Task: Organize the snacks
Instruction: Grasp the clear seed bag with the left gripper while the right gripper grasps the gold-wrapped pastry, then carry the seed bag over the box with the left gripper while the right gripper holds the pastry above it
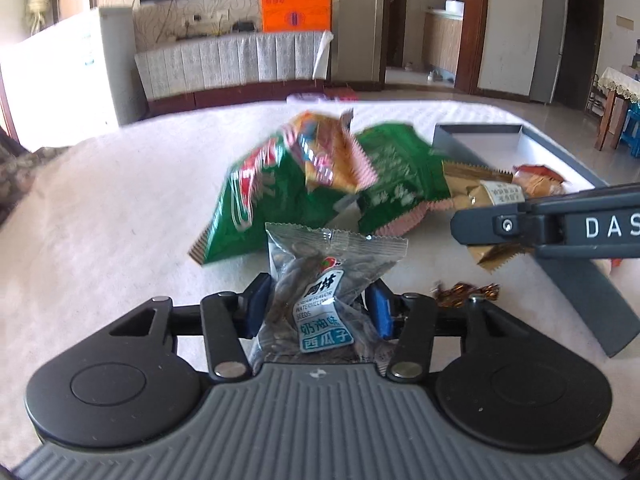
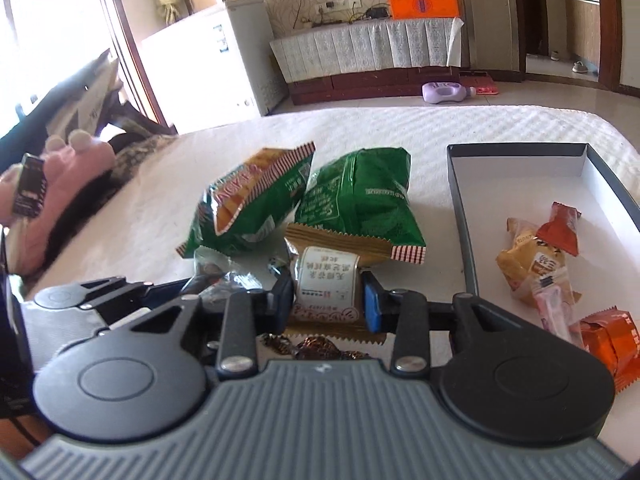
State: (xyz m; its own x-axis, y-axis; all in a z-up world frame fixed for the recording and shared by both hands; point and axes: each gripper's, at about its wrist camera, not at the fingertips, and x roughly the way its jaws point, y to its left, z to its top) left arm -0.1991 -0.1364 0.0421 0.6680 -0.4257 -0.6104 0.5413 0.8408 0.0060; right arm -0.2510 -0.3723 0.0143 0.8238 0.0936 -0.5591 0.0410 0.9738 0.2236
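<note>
Now, from the left, I see bare white bed (image 1: pixel 100 200) open out to its far edge. My left hand-held gripper (image 1: pixel 318 312) is clamped on the seed packet (image 1: pixel 320 300), just before two green bags (image 2: pixel 248 208). My right hand-held gripper (image 2: pixel 326 300) is clamped on the gold packet (image 2: pixel 326 280), beside the tray (image 2: pixel 460 208) near the bed's right edge, snacks (image 2: pixel 536 260) lying inside.

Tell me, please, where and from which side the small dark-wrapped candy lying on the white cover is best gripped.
Grip the dark-wrapped candy across its plump middle, coming from above with the fingers astride its short width. Its twisted ends are thin and would likely slip, and it lies flat on the white cover, close beside the grey tray, so a low side approach looks cramped.
</note>
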